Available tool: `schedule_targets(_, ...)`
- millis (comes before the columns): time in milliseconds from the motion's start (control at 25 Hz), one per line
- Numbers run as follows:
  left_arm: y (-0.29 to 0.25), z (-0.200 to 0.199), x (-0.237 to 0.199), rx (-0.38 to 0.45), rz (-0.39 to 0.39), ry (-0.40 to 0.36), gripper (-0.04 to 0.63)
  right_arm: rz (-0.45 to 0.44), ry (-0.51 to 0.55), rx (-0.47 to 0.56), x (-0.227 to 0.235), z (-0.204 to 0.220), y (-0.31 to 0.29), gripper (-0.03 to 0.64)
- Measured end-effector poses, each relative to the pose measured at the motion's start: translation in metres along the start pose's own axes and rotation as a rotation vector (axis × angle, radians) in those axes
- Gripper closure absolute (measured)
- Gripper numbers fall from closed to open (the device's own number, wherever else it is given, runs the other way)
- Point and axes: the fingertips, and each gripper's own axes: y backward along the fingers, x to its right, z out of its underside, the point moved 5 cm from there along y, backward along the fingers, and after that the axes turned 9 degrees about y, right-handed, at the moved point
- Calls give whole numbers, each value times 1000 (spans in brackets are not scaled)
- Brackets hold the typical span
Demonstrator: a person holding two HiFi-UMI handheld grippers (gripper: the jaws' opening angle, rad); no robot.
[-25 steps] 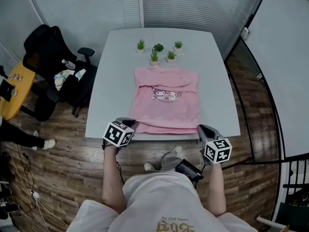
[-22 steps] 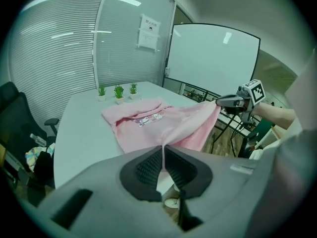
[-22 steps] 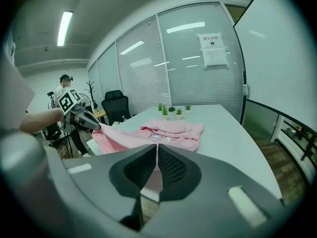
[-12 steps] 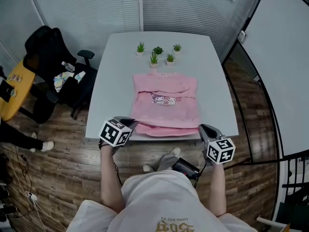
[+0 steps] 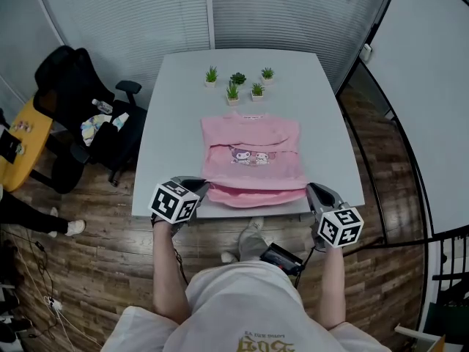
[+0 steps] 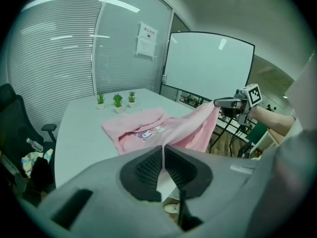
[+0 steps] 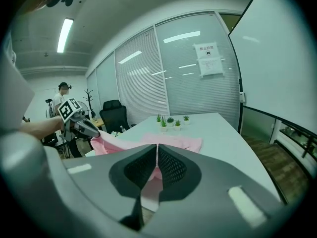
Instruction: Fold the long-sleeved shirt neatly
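Note:
A pink long-sleeved shirt (image 5: pixel 253 169) with a cartoon print lies on the white table (image 5: pixel 170 130), collar at the far end and sleeves folded in. Its near hem is raised off the table edge and stretched between the two grippers. My left gripper (image 5: pixel 199 189) is shut on the hem's left corner, and the cloth (image 6: pixel 183 130) runs out from between the pads (image 6: pixel 162 157). On the other side, my right gripper (image 5: pixel 314 193) is shut on the right corner (image 7: pixel 157 158). Each gripper view shows the other gripper (image 6: pixel 227 103) (image 7: pixel 81 126) holding pink cloth.
Several small potted plants (image 5: pixel 237 83) stand beyond the collar at the table's far end. A black office chair (image 5: pixel 77 112) with bottles and cloth on it stands left of the table. Glass walls with blinds close the back; a whiteboard stands on the right.
Both grippers have risen a little, carrying the hem with them. The near edge of the shirt now hangs higher off the table's front edge and bulges into a fold.

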Motion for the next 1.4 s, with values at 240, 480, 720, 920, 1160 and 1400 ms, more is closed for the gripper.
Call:
schedule_targets(240,-15,-16,-20,-12,-6,11,577,10,-5,-3,11,-5,-25,592)
schedule_targets(480,-25,-40,-41,-13,-10,6,577,13,-16,-7,25,-16,-52,592)
schedule_targets(720,-40,-69,-63,-15,-5,3,577,22,-19,-4,45,-34,-85,592)
schedule_targets(920,-48,-91,-77,-10,-10,-5,577,25,-18,3,59,-48,-106,592)
schedule_targets(1160,-58,-116,-98,11,-23,2,577,21,-18,6,74,-62,-133,592)
schedule_targets(1400,-74,-144,-115,9,-42,-7,577,15,-41,27,96,-74,-160,592)
